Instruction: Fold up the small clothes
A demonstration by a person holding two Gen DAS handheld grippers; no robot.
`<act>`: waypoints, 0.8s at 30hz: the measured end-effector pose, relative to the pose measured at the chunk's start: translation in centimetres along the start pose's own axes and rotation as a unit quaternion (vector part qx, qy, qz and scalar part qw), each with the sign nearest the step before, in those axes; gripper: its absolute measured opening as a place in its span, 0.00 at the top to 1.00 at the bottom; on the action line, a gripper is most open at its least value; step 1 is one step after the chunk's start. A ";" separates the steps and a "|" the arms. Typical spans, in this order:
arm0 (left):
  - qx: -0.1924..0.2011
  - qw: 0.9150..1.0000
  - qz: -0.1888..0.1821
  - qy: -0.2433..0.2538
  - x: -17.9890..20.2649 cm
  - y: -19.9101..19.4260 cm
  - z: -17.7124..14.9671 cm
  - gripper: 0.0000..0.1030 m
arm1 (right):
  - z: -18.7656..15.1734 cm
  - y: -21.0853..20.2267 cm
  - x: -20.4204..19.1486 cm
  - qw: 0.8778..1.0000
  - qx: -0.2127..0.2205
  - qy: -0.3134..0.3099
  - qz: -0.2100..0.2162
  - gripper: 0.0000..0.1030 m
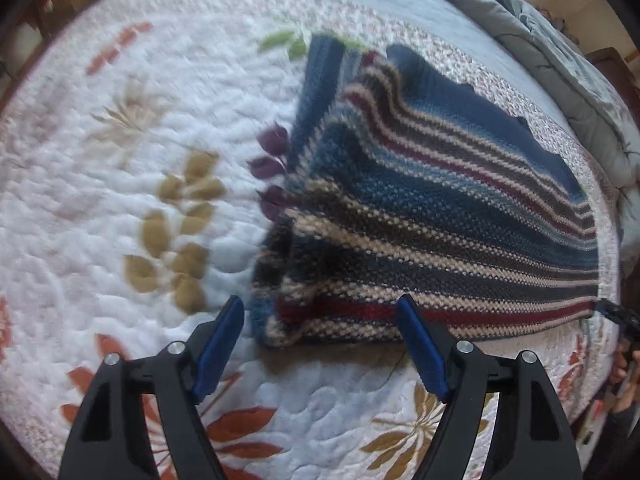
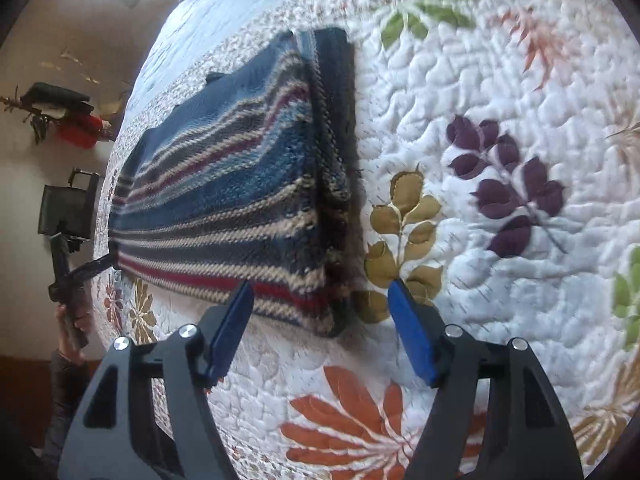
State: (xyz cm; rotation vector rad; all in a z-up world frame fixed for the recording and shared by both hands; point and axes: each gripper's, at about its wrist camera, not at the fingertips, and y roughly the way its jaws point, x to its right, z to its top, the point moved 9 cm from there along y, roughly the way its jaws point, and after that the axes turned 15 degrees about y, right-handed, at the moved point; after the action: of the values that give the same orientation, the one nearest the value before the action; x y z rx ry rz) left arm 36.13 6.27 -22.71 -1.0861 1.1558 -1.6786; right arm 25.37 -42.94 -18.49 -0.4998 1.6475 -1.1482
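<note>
Striped sweater point(image 1: 432, 216) lies folded on the leaf-pattern quilt point(image 1: 120, 200); I read no writing anywhere.

Left view: my left gripper point(image 1: 320, 312) is wide apart, holding nothing, just before the sweater's near edge. Right view: my right gripper point(image 2: 320, 296) is also wide, empty, at the sweater's near corner; a grey blanket point(image 1: 560, 60) lies behind.

Bare quilt point(image 2: 500, 280): wide room right of the sweater point(image 2: 224, 200).
Near edge: open strip before both tools.
Obstacle: rumpled grey blanket point(image 1: 560, 60) beyond the sweater.
</note>
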 end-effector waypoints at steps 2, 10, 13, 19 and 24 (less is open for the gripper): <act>-0.008 1.000 -0.001 -0.003 -0.1 1.1 0.1 0.20 | 0.0 1.2 -0.1 1.000 -0.012 0.000 0.005 0.31; -0.018 1.000 0.010 0.004 1.5 2.5 0.8 0.38 | -0.5 4.0 -2.7 0.999 -0.020 -0.039 0.011 0.62; -0.011 0.998 -0.053 -0.040 2.6 2.3 0.9 0.68 | -0.7 4.0 -3.3 0.999 -0.021 -0.035 0.024 0.74; 0.013 0.996 -0.054 -0.066 2.5 0.2 -0.2 0.72 | -1.6 0.9 -4.1 0.998 0.013 -0.038 0.049 0.78; 0.027 0.994 -0.077 -0.076 3.6 -2.5 -2.1 0.73 | -2.9 -2.8 -3.1 0.997 0.033 -0.036 0.061 0.83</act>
State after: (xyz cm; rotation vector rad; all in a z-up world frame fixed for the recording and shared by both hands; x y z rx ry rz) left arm 32.74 4.12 -20.02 -1.2727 0.9440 -1.7010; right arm 23.42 -40.48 -14.46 -0.3892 1.5526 -1.0790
